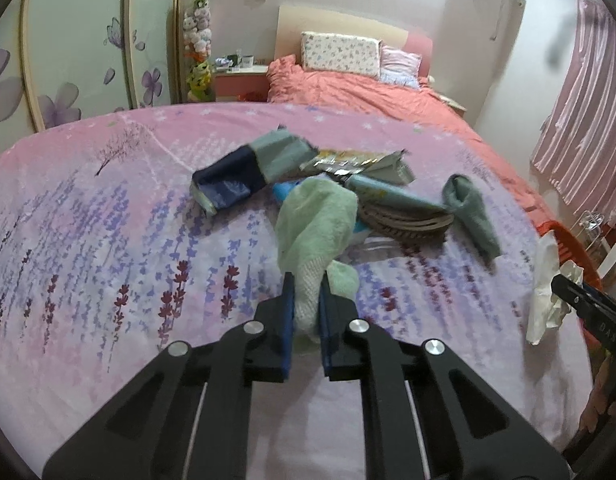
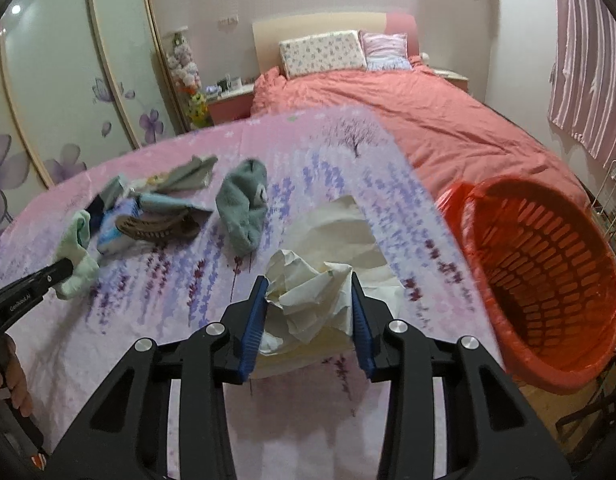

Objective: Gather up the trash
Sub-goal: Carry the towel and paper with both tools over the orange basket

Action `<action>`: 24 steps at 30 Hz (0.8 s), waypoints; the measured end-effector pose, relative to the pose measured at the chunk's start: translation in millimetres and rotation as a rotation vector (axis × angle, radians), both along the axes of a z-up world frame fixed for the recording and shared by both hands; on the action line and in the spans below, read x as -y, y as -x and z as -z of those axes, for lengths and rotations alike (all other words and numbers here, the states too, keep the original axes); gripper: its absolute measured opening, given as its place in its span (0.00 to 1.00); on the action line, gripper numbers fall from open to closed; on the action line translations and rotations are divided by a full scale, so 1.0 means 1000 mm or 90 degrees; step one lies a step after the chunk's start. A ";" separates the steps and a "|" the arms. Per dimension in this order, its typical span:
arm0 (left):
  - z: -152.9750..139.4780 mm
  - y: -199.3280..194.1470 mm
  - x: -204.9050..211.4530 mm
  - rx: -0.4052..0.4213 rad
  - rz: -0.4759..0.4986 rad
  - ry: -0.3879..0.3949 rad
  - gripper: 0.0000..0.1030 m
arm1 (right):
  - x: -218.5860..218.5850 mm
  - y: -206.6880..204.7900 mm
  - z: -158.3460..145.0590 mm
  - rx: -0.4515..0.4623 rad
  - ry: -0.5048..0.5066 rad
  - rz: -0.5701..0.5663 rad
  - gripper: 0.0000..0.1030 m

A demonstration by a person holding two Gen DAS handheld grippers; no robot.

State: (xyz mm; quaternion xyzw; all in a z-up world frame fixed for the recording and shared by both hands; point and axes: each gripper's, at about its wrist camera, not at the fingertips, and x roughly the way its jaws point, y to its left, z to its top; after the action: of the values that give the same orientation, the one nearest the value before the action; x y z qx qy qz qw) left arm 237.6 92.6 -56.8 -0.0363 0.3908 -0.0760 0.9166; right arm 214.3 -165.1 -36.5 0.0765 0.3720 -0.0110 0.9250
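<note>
Your left gripper (image 1: pixel 307 280) is clamped on a pale green cloth (image 1: pixel 317 216) whose long axis runs up and away toward the pile (image 1: pixel 347 184). Your right gripper (image 2: pixel 308 284) pinches a crumpled white paper (image 2: pixel 308 296) just above the bed. The orange basket (image 2: pixel 547 264) beside it shows only its liner. A lavender-print sheet (image 1: pixel 108 240) covers the bed, with 2 pillows (image 2: pixel 323 54) by the headboard.

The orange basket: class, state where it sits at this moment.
In the right wrist view, the orange basket is at the right edge, tipped with its opening facing the camera, beside the floral bedspread and right of the crumpled paper in the right gripper.
</note>
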 end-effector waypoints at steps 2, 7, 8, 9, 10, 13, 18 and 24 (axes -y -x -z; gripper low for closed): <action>-0.008 0.003 0.003 0.007 0.005 0.007 0.11 | 0.004 0.005 -0.009 0.013 -0.002 0.003 0.38; -0.029 0.015 0.021 0.031 0.030 0.023 0.11 | 0.017 0.017 -0.028 0.042 -0.010 0.016 0.38; -0.032 0.018 0.024 0.035 0.035 0.024 0.11 | 0.020 0.019 -0.031 0.047 -0.011 0.019 0.38; -0.036 0.020 0.029 0.040 0.042 0.025 0.11 | 0.022 0.021 -0.035 0.053 -0.011 0.022 0.38; -0.041 0.022 0.035 0.045 0.051 0.026 0.11 | 0.026 0.024 -0.038 0.059 -0.012 0.025 0.38; -0.053 0.028 0.056 0.058 0.080 0.031 0.11 | 0.035 0.030 -0.045 0.073 -0.012 0.034 0.38; -0.067 0.035 0.095 0.074 0.132 0.040 0.11 | 0.059 0.041 -0.056 0.096 -0.018 0.059 0.38; -0.078 0.040 0.159 0.077 0.213 0.066 0.11 | 0.095 0.052 -0.061 0.113 -0.024 0.098 0.38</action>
State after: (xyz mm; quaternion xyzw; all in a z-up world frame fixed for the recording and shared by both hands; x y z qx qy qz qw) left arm 197.8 -66.4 21.2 -0.0133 0.3308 -0.2498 0.9100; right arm 162.6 -260.2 24.9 0.1226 0.2819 -0.0685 0.9491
